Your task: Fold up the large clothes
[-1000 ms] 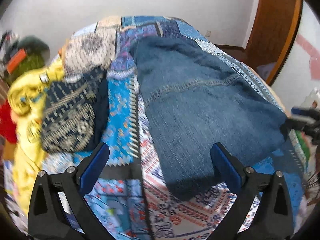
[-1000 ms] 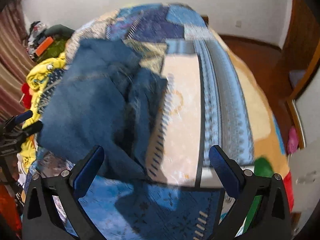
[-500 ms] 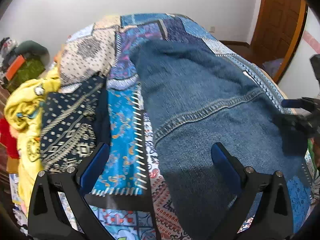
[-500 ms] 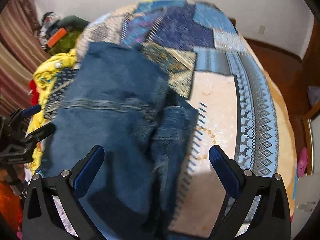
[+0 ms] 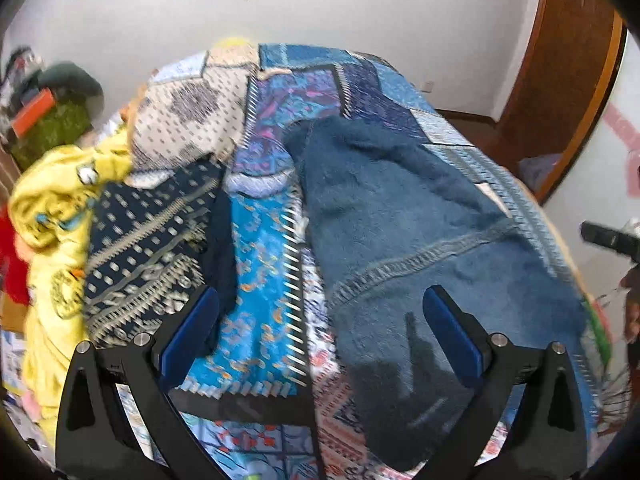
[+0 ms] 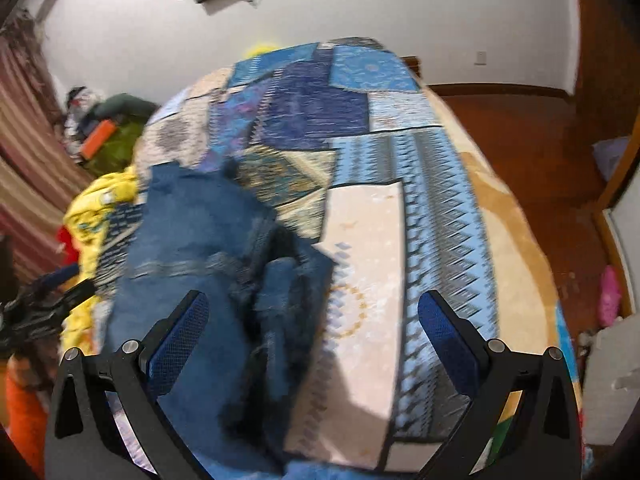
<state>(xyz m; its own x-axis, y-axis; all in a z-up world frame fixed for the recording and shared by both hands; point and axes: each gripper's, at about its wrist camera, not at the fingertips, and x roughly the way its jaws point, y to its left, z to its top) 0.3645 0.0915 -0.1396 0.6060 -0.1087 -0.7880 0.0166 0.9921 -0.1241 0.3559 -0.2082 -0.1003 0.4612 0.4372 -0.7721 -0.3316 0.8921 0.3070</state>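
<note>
A large blue denim garment (image 5: 404, 240) lies spread on the patchwork bedspread (image 5: 260, 264), with a stitched seam running across it. In the right wrist view the denim garment (image 6: 208, 264) is bunched, with a rolled fold at its right edge. My left gripper (image 5: 320, 320) is open and empty, held above the garment's left edge. My right gripper (image 6: 312, 320) is open and empty, above the bunched fold. The right gripper's tip shows at the right edge of the left wrist view (image 5: 608, 236). The left gripper shows at the left edge of the right wrist view (image 6: 44, 300).
A yellow garment (image 5: 48, 216) and a navy patterned cloth (image 5: 148, 248) are heaped at the bed's left side. A green bag with an orange item (image 5: 48, 120) stands by the wall. A wooden door (image 5: 560, 80) is on the right. Striped curtains (image 6: 28, 184) hang at the left.
Both grippers have pulled back and risen while staying open. The denim garment now lies farther off and has settled flatter on the bed.
</note>
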